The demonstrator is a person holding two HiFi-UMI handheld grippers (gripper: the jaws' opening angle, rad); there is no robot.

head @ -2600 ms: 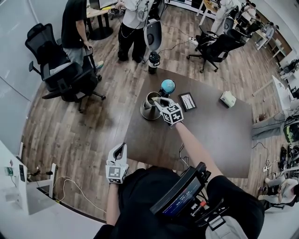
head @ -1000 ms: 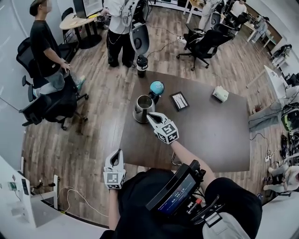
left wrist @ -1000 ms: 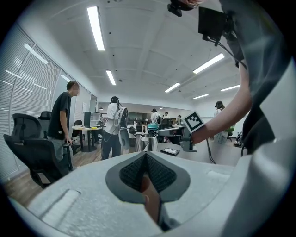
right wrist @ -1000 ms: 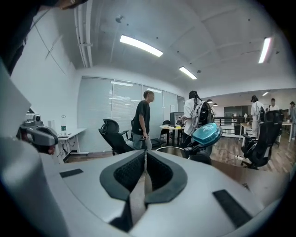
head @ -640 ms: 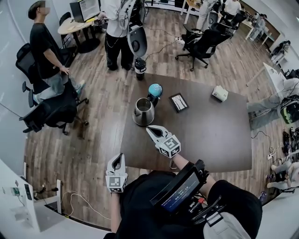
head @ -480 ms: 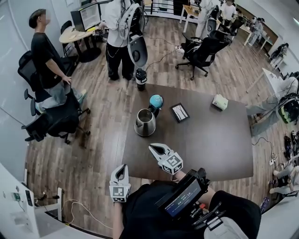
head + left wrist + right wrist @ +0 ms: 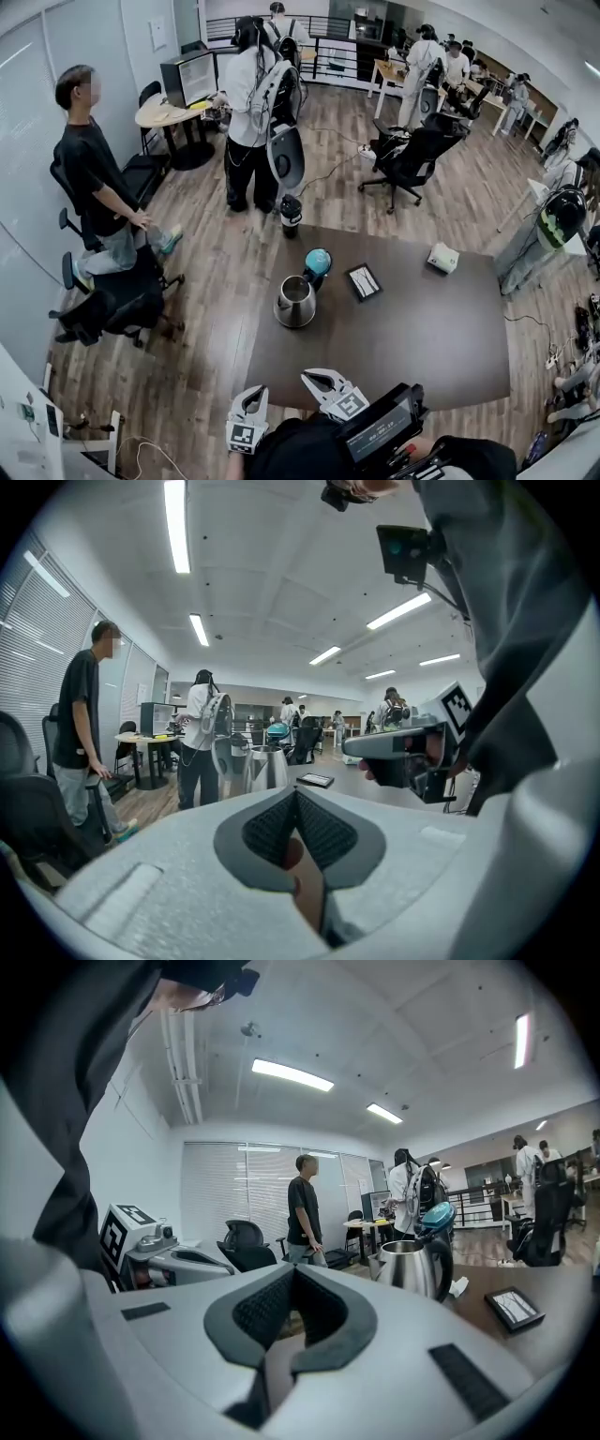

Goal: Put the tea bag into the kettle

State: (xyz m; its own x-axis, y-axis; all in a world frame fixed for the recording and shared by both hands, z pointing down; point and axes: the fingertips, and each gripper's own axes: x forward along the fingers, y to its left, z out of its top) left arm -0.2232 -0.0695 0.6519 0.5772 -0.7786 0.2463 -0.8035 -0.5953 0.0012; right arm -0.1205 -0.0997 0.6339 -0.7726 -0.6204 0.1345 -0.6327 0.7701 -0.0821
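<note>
The steel kettle [image 7: 295, 302] stands open on the dark brown table [image 7: 422, 328], its teal lid [image 7: 317, 262] tipped back behind it. No tea bag shows in any view, and the kettle's inside is too small to make out. My right gripper [image 7: 313, 378] hovers at the table's near edge, well back from the kettle, shut with nothing between its jaws. My left gripper [image 7: 254, 392] sits beside it off the table's near-left corner, shut and empty. The right gripper view shows the kettle [image 7: 412, 1265] ahead to the right; in the left gripper view the kettle [image 7: 265, 769] is far ahead.
A small black tablet [image 7: 363, 280] lies right of the kettle and a white box [image 7: 442, 258] near the far right edge. A dark bottle [image 7: 291, 216] stands by the far corner. Two people [image 7: 94, 187] stand beyond, with office chairs [image 7: 117, 305] to the left.
My right gripper has drawn back from beside the kettle to the table's near edge. The left gripper has shifted only a little. The head view has tilted up, showing more of the room.
</note>
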